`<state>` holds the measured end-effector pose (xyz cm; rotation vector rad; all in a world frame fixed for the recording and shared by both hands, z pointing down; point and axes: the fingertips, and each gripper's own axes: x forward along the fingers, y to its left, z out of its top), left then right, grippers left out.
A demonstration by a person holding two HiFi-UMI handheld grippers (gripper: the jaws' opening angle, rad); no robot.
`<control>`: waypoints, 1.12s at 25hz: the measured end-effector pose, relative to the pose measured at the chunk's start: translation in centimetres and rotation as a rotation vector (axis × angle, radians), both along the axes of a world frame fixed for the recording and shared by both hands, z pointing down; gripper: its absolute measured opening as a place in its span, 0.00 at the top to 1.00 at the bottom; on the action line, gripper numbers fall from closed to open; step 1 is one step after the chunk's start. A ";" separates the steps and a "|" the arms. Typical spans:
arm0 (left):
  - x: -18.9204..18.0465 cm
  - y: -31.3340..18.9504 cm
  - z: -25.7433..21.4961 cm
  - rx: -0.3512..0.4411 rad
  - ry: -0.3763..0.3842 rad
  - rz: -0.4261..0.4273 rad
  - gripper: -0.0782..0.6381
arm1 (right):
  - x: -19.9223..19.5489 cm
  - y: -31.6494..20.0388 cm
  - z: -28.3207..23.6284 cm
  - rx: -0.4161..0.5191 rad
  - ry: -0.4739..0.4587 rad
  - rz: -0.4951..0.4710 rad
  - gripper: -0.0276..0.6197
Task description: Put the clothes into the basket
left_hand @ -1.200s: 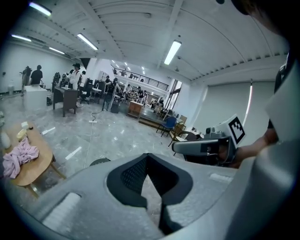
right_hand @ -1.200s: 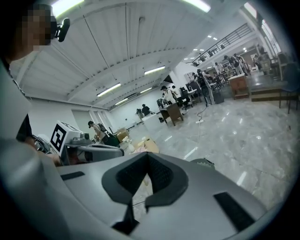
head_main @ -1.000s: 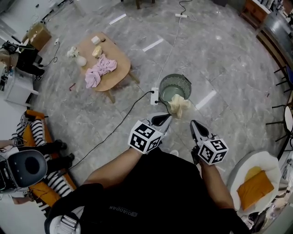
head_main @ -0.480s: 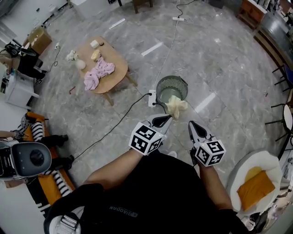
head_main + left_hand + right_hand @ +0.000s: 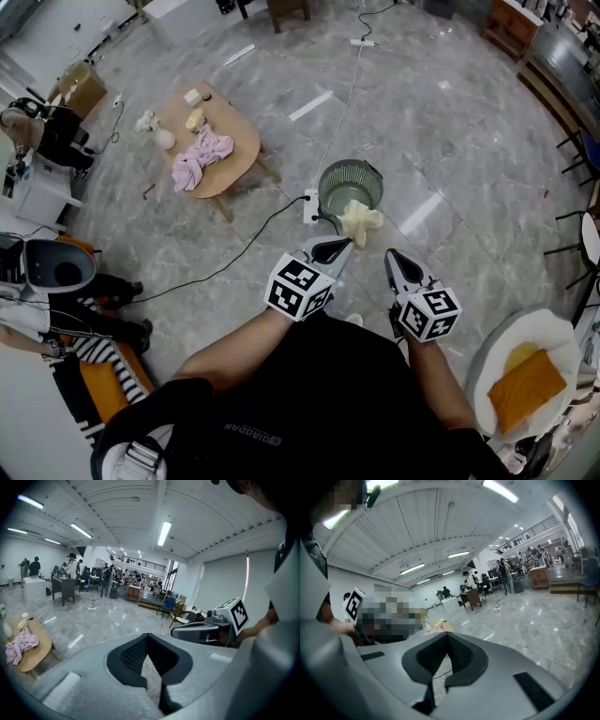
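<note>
Cream cloth (image 5: 361,221) drapes basket (image 5: 324,184) rim, beyond fingers of left gripper (image 5: 341,245).

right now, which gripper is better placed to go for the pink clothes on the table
Left, probably. The pink clothes lie on the wooden table at the head view's far left, nearer the left gripper; the right gripper would have to cross over. Both are shut and empty.

The round green wire basket (image 5: 351,184) is open on top, with a cream cloth (image 5: 360,221) over its near rim. A black cable (image 5: 251,237) and a white plug box (image 5: 310,206) lie beside it, maybe touching. The grey stone floor (image 5: 459,159) is bare on its right
</note>
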<state>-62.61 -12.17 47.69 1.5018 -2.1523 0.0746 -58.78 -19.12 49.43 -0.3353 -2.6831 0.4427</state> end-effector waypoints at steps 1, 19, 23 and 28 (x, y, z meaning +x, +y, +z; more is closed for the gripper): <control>0.0 -0.1 -0.1 0.000 0.000 0.000 0.89 | 0.0 0.0 0.0 -0.002 0.000 0.000 0.94; -0.4 -0.1 -0.2 0.005 -0.004 0.004 0.89 | -0.3 0.3 0.1 -0.009 0.001 -0.011 0.94; -0.6 0.1 -0.2 0.007 -0.005 -0.002 0.89 | -0.4 0.5 0.2 -0.010 0.001 -0.014 0.94; -0.7 0.2 -0.2 0.005 -0.001 -0.005 0.89 | -0.6 0.6 0.2 -0.012 0.002 -0.020 0.94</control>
